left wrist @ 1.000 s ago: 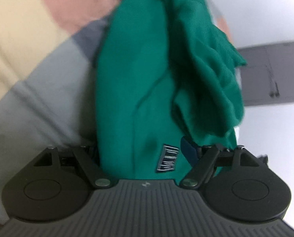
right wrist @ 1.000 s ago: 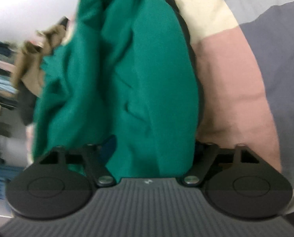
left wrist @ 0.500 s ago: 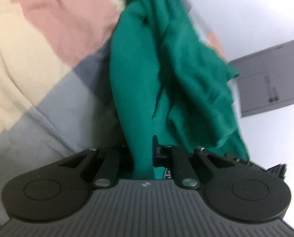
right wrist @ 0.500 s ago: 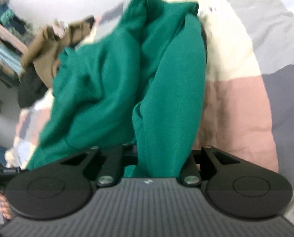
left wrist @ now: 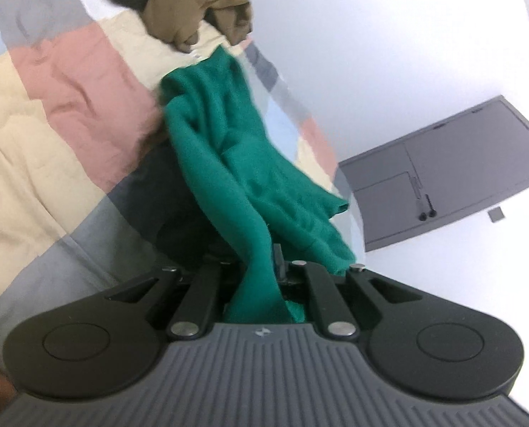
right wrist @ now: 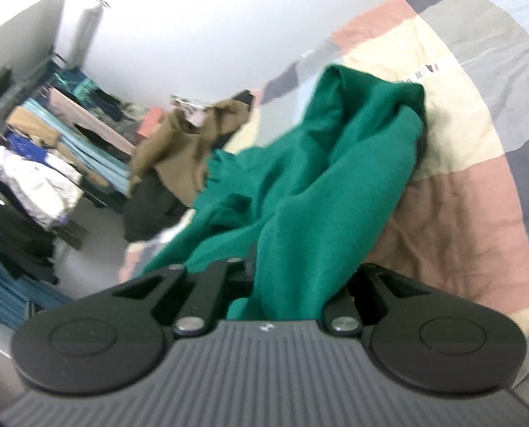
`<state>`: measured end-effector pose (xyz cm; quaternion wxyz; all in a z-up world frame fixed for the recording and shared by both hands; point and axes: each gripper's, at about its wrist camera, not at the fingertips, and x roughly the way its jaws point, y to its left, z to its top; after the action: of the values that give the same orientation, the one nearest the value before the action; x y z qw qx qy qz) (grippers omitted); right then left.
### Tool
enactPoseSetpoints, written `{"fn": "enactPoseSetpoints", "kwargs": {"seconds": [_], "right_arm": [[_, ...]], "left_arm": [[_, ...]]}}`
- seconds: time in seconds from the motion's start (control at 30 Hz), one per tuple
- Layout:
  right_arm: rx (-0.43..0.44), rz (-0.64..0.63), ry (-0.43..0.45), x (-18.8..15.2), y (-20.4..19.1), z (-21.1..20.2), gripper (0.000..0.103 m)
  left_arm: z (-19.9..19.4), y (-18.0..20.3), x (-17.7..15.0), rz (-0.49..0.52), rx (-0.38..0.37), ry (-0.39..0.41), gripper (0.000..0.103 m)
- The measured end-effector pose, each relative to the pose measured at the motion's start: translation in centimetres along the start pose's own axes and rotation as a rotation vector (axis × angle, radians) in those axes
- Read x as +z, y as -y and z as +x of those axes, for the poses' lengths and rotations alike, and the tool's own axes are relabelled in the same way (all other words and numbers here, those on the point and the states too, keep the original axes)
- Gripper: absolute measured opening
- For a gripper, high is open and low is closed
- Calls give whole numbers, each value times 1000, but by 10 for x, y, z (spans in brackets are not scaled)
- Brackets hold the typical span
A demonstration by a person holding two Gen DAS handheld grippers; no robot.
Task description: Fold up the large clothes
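Observation:
A large green garment (left wrist: 229, 149) hangs bunched over the patchwork quilt (left wrist: 51, 124), lifted at two places. In the left wrist view my left gripper (left wrist: 261, 267) is shut on a twisted fold of it, and the cloth trails away toward the far end of the bed. In the right wrist view the green garment (right wrist: 335, 178) runs up from my right gripper (right wrist: 296, 274), whose jaws are closing with a thick fold pinched between them. The fingertips of both grippers are hidden by the cloth.
A brown garment (left wrist: 190, 3) lies at the far end of the bed, seen as brown garment (right wrist: 179, 153) above a black one (right wrist: 147, 210). A clothes rack (right wrist: 44, 163) stands at the left. A grey cabinet (left wrist: 442, 167) is against the white wall.
Both grippers went from open around the green cloth to closed on it. Both rose with the garment, so more of the quilt and room shows below and beyond it.

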<state>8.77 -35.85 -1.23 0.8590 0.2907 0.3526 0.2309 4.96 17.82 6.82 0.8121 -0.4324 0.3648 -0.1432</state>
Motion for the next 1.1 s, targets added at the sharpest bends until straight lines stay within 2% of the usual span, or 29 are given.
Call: {"fn": "enactPoseSetpoints", "kwargs": {"seconds": [0.4,0.57,0.7,0.87,1.1], "right_arm": [[118,31,104,-17,-28,-79,14],[142,56,116,-13,-33,-89,14],[104,93,126,7,-29,-70,16],[53,170,157,41,-14,-29,16],[-47,297,233,97,33,51,17]], "left_arm": [[-79,24,-31,-13,-169,8,7],[-83,30,-29,11,-171,35,7],[-56,28,1,-17,-163,68,8],[-1,26,53,-32,-104,127,8],[94,27,120,20,25,194,9]]}}
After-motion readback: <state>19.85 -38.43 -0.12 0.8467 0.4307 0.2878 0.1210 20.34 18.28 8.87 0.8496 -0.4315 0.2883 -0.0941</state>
